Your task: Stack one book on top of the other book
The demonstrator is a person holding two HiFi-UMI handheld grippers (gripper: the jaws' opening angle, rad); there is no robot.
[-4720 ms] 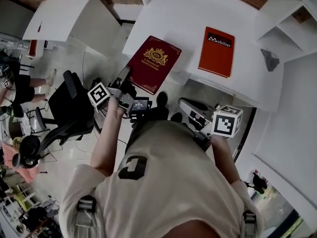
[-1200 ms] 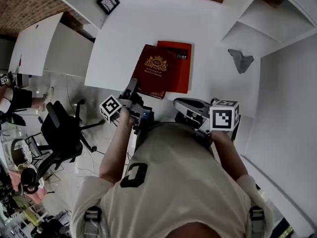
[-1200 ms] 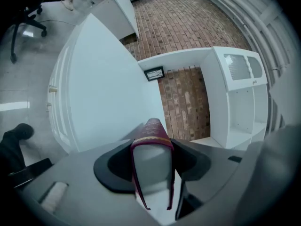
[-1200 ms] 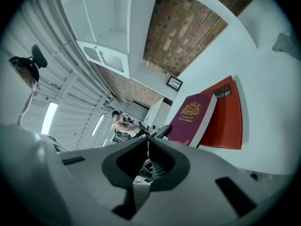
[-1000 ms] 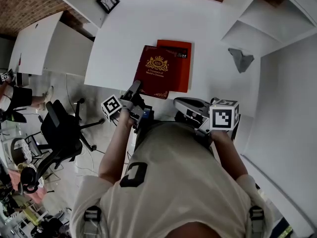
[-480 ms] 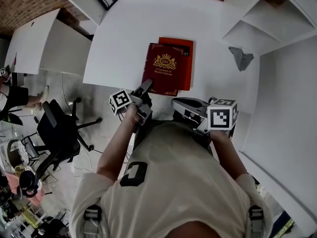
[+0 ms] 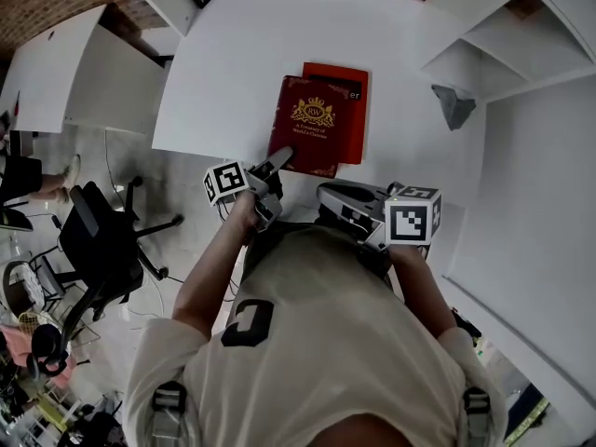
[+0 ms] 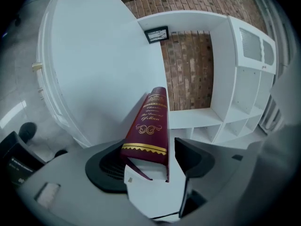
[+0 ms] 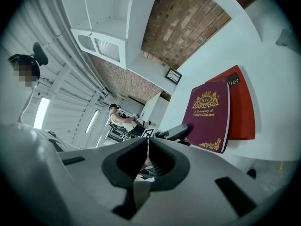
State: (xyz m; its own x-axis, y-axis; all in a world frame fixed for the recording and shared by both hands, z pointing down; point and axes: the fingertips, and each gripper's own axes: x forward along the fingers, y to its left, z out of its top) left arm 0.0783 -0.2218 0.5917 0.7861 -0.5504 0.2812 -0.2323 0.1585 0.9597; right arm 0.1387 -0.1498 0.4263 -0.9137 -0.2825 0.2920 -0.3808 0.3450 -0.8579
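The maroon book (image 7: 314, 127) already lies flat on top of the red book (image 7: 358, 117). It is shifted toward the red book's near-left, so a strip of red cover shows only along the far and right edges. The left gripper (image 7: 279, 163) sits at the near-left of the red book with the maroon book's spine corner between its fingers. The jaws have just been opening: one pad stands clear of the cover with a gap, and the other looks very close to the cover or touching it, so nothing is clamped. The main risk, as I judge it, is the pull-back. If the close pad catches the cover as the gripper leaves, it could drag or swivel the maroon book further off the red book toward the near-left. The pair lies close to the front edge of the white table (image 7: 233, 63), so a hard enough tug might tip the overhanging corner down or slide the top book over that edge. A twist of the wrist on leaving could also skew the stack. The right gripper (image 9: 146, 145), fingers together and empty, hangs on the near side of the red book and apart from it, too far to steady anything.
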